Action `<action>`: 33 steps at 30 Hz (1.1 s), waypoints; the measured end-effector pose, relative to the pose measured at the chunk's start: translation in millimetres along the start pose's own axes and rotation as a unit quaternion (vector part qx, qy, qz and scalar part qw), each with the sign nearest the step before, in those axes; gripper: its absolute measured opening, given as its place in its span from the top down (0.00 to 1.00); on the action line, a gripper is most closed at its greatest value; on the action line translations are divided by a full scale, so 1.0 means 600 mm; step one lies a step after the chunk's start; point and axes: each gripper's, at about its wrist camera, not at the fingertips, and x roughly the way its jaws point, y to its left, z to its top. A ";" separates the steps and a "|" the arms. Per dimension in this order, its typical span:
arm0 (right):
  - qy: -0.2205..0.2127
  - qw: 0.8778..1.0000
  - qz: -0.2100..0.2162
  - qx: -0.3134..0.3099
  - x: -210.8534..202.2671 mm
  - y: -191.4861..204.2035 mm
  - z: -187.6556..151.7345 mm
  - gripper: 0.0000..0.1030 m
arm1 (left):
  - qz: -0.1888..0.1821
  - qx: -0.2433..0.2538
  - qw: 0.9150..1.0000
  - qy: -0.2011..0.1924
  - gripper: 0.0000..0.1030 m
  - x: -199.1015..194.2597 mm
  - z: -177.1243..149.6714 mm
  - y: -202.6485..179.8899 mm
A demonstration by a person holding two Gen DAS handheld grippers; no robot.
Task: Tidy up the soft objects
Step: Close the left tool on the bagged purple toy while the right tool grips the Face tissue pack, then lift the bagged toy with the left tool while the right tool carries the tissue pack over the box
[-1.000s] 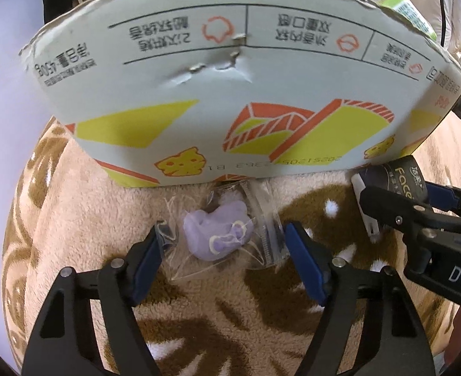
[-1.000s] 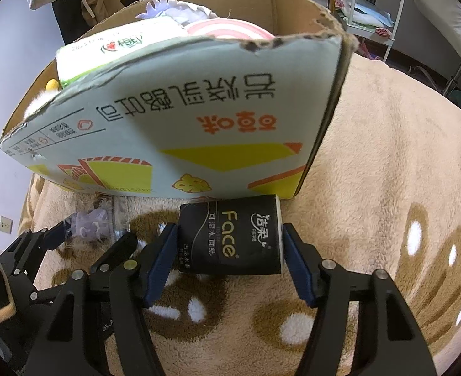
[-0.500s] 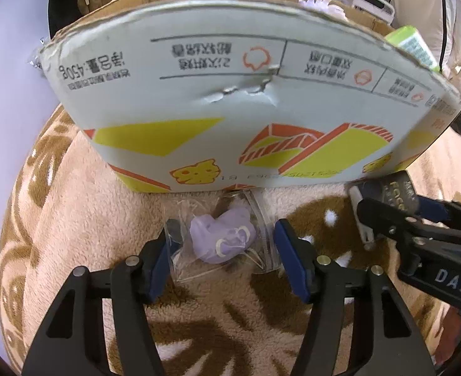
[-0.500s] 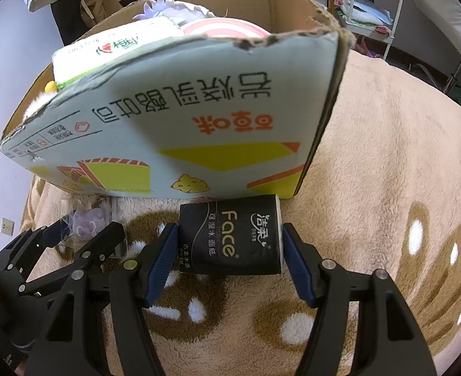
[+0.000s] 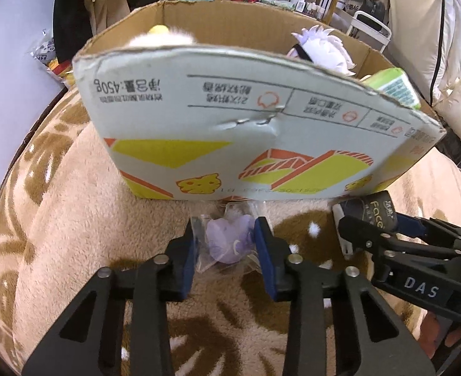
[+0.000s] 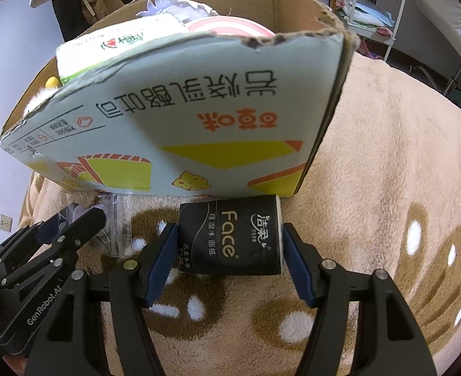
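While the left claw (image 5: 227, 244) closes, a small purple plush in a clear bag (image 5: 227, 242) sits between its blue pads; both pads appear to meet the crinkled plastic and the sides of the toy, so grip looks made or nearly so. Bag lies directly ahead of the claw, just short of the carton wall, w/ its long axis running roughly across the jaw line. Whether it has left the blanket: cannot tell.

Right claw (image 6: 230, 250) stands moderately apart, straddling a black tissue pack (image 6: 230, 235). Pads sit at both ends of the pack, touching or a hair off; frames do not settle which. Pack's long axis runs pad to pad, its far edge against the base of the carton. Right claw is the nearer one to it; left claw is off to that pack's left side.

Cardboard box (image 5: 262, 125) stands upright just beyond both items on a tan patterned blanket (image 6: 387, 188). Inside: white plush, green tissue pack, other soft goods.

Judgement: next move is up and over the near wall for both items; wall height is the main obstacle, and slippery plastic may slide in the left grip.
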 end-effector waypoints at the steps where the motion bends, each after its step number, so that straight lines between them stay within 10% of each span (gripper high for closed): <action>1: 0.000 1.000 -0.001 -0.001 0.000 0.001 0.000 0.33 | -0.001 0.003 1.000 -0.004 0.72 -0.004 0.001 -0.002; 9: 0.002 1.000 -0.011 -0.011 -0.012 0.016 -0.002 0.37 | -0.026 0.034 0.999 -0.016 0.85 -0.041 -0.013 -0.001; 33: -0.100 0.995 0.014 -0.027 -0.157 0.034 -0.024 0.37 | 0.076 0.057 0.993 -0.064 0.89 -0.150 -0.038 -0.045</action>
